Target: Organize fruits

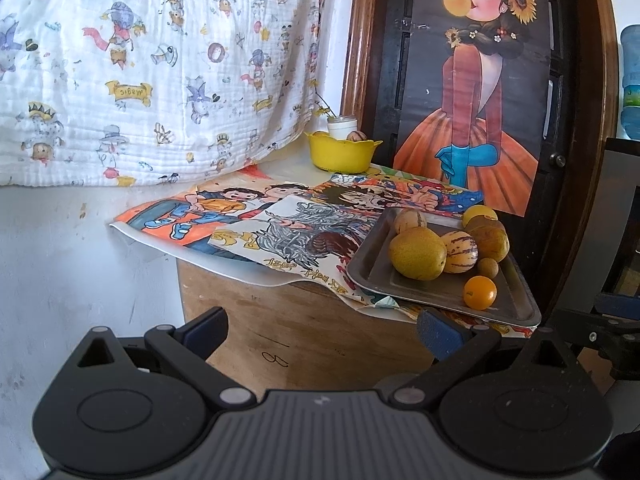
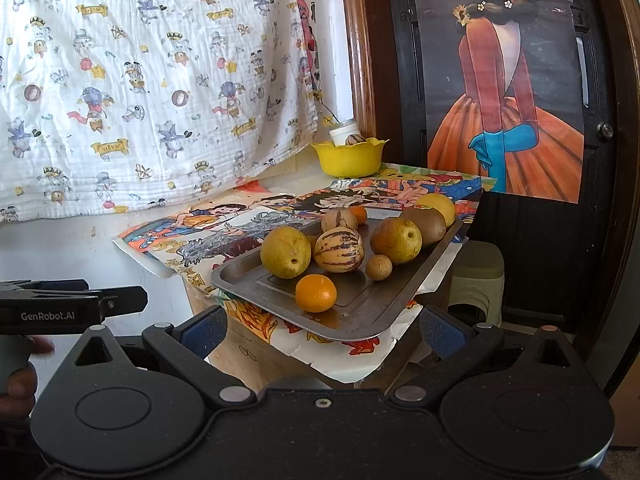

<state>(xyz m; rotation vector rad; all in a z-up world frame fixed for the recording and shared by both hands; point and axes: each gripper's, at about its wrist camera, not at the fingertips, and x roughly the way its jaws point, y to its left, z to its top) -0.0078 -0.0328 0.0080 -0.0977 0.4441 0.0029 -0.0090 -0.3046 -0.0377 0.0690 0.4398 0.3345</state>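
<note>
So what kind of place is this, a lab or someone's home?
Most likely a home, not a lab: a cartoon-print cloth hangs on the wall, a girl poster covers a wooden door, and a tray of fruit sits on a small table spread with comic pages.

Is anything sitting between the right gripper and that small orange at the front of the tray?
Nothing visible. The right gripper is open, and the small orange lies nearest on the metal tray, with the other fruit behind it.

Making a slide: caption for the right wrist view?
Open right gripper facing a grey metal tray of mixed fruit, small round orange nearest, yellow scalloped plastic bowl behind.
</note>
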